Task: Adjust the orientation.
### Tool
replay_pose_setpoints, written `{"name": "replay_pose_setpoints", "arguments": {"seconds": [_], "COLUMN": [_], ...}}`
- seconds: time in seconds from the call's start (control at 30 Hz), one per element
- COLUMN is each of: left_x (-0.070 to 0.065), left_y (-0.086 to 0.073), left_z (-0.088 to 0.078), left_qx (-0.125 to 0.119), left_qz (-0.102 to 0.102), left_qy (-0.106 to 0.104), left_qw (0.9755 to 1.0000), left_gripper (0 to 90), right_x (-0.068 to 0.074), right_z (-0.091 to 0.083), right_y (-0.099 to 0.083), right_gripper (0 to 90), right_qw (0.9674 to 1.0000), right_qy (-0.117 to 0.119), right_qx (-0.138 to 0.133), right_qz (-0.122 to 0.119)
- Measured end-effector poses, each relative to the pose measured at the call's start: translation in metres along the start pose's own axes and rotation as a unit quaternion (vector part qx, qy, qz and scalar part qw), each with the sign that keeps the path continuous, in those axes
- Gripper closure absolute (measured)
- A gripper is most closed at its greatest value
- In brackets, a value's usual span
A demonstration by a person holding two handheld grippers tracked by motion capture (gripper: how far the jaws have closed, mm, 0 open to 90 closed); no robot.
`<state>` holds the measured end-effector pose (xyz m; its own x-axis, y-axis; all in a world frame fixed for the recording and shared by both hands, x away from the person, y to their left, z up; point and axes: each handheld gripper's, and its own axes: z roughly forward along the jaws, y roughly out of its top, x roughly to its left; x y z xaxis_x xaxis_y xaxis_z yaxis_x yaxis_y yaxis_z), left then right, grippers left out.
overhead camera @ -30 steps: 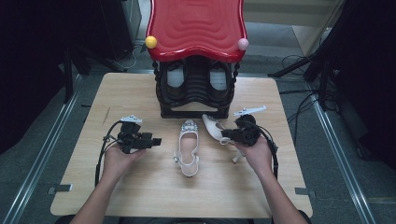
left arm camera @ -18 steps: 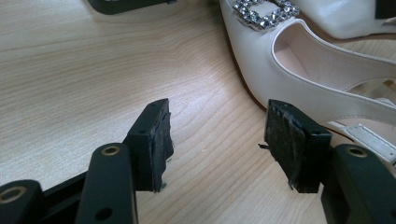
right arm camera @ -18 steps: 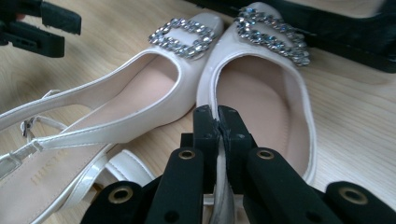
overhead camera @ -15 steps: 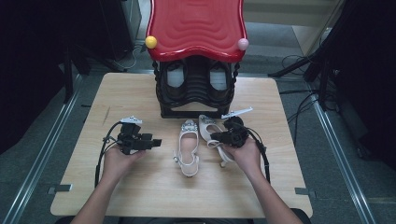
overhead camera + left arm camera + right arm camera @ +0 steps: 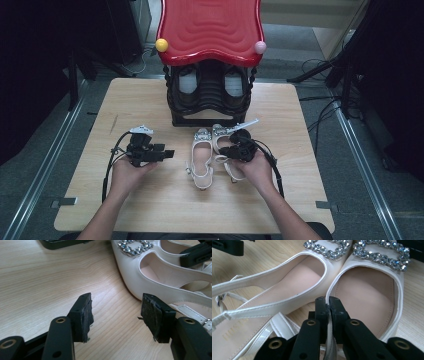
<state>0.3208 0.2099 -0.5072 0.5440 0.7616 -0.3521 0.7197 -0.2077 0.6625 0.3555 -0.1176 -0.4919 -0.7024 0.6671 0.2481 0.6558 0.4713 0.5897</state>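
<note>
High view first: the right gripper (image 5: 235,148) has carried a cream patent slingback shoe with a rhinestone buckle (image 5: 226,145) leftward and down across the pale wooden table (image 5: 125,100), so it now lies just beside its mate, the matching cream slingback shoe (image 5: 201,155), toes toward the black shoe rack under a red wavy plastic top (image 5: 210,30). A second ago that shoe was held up and well apart from the other, over at the right; half a second ago it was most of the way over. The right gripper view shows the two jewelled toes touching or nearly so, and the jaws pinched narrow on the shoe's inner side edge, the thin rim caught between the pads (image 5: 322,307). They have eased open only a trace, and the rim is between them, so I judge the shoe is gripped, not released.

By contrast, the left gripper (image 5: 167,152) has kept its place at the left of the table, jaws standing wide with bare wood between them and nothing held; its own view looks across at the side of the nearer shoe (image 5: 150,280).

My reading is that the pair is being set side by side in front of the rack, and the placing is all but done. What remains is to let the rim go cleanly and lift away without dragging the shoe out of line
</note>
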Motion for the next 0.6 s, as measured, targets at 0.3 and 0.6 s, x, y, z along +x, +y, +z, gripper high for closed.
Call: {"name": "replay_pose_setpoints", "arguments": {"seconds": [0.3, 0.6], "left_x": [-0.014, -0.022], "left_y": [0.002, 0.005], "left_z": [0.011, 0.041], "left_qx": [0.016, 0.051], "left_qz": [0.0, -0.008], "left_qy": [-0.039, -0.069], "left_qw": [0.9991, 0.9962], "left_gripper": [66.8, 80.5], "right_x": [-0.012, -0.042], "right_z": [-0.032, -0.054], "right_y": [-0.007, -0.028], "right_gripper": [76.7, 90.0], "right_qw": [0.9974, 0.9946], "right_qy": [0.022, 0.005], "right_qx": [-0.069, -0.092], "right_qz": [0.003, 0.049]}}
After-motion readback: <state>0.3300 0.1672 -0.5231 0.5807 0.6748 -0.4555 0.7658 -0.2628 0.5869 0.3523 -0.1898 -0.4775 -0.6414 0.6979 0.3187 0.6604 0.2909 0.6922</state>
